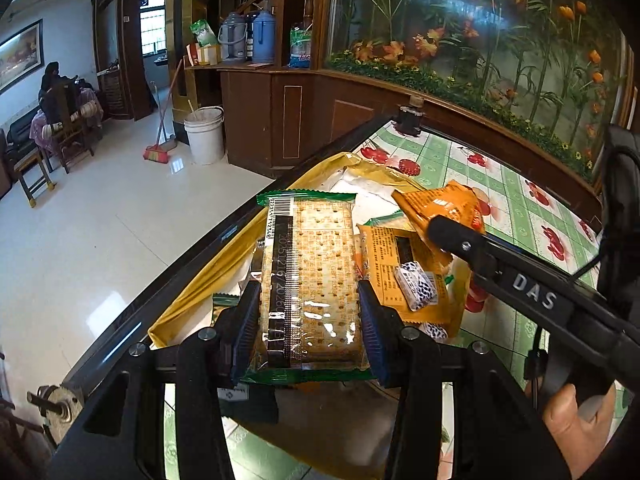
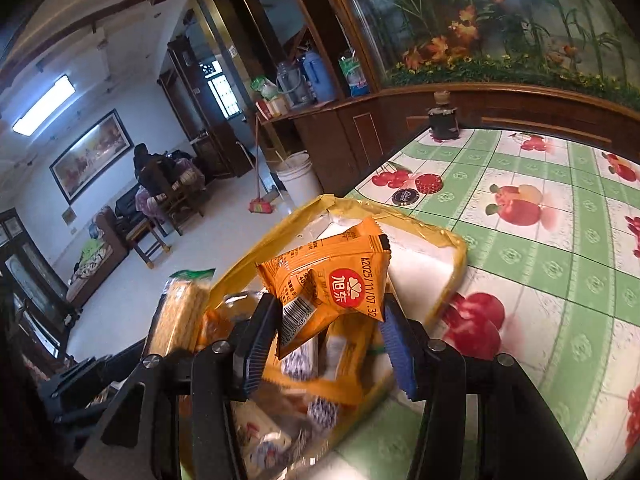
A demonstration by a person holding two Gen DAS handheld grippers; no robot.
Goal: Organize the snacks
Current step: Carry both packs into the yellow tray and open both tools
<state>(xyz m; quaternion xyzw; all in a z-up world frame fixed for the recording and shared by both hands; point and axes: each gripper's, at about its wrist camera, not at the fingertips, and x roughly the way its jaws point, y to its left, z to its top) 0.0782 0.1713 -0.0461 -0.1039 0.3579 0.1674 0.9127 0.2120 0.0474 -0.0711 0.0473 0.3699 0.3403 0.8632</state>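
Note:
My left gripper is shut on a clear cracker pack with green ends, held over a yellow-rimmed box at the table's left edge. In the right wrist view the same cracker pack shows at the left. My right gripper is shut on an orange snack packet with a red logo, above the yellow-rimmed box. The right gripper also reaches in from the right in the left wrist view, carrying the orange packet. Orange packets and small blue-and-white wrapped candies lie in the box.
The table has a green checked cloth with fruit prints. A dark bottle stands at its far edge, and two round chips lie near the box. Beyond the table are a wooden cabinet, a white bucket, a broom and a seated person.

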